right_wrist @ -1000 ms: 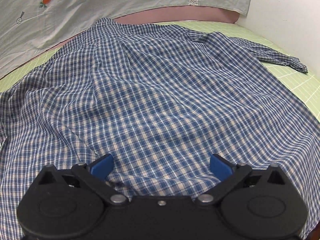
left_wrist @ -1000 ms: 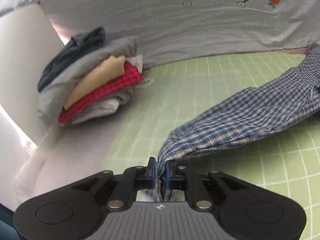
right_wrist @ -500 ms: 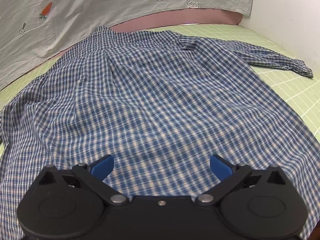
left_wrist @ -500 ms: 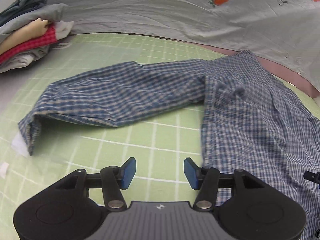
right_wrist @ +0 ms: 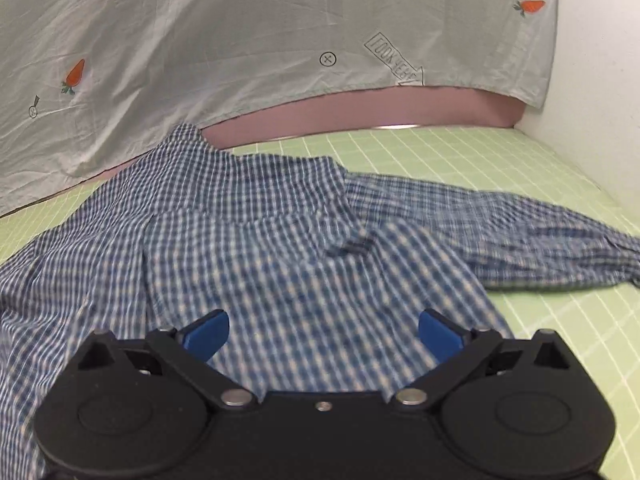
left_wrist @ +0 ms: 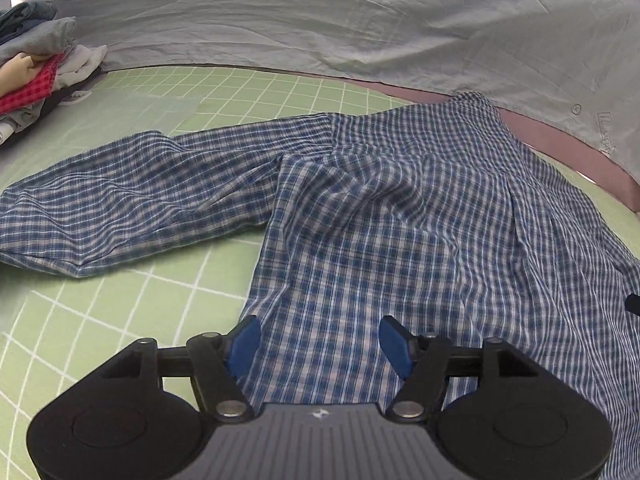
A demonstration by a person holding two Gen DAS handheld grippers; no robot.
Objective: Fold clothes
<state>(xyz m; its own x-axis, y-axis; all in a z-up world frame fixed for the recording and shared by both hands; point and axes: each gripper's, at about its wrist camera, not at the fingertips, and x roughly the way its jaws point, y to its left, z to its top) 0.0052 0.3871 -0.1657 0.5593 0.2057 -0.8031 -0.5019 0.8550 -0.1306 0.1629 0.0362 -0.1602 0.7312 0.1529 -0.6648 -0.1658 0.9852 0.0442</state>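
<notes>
Checked shirt [left_wrist: 400, 216] lay spread flat on green grid mat [left_wrist: 132, 312], sleeves out sideways. Left gripper [left_wrist: 320, 342] spread wide, empty, over shirt's left edge; right gripper [right_wrist: 324, 334] wide, empty, over body. Left sleeve [left_wrist: 132, 196] nearer left gripper.

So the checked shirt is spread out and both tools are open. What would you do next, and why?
Probably close the left hand-held gripper on the shirt edge just below it, to start a fold. Both sleeves lie spread out on the mat, and the right hand-held gripper hangs open too, holding nothing.
</notes>
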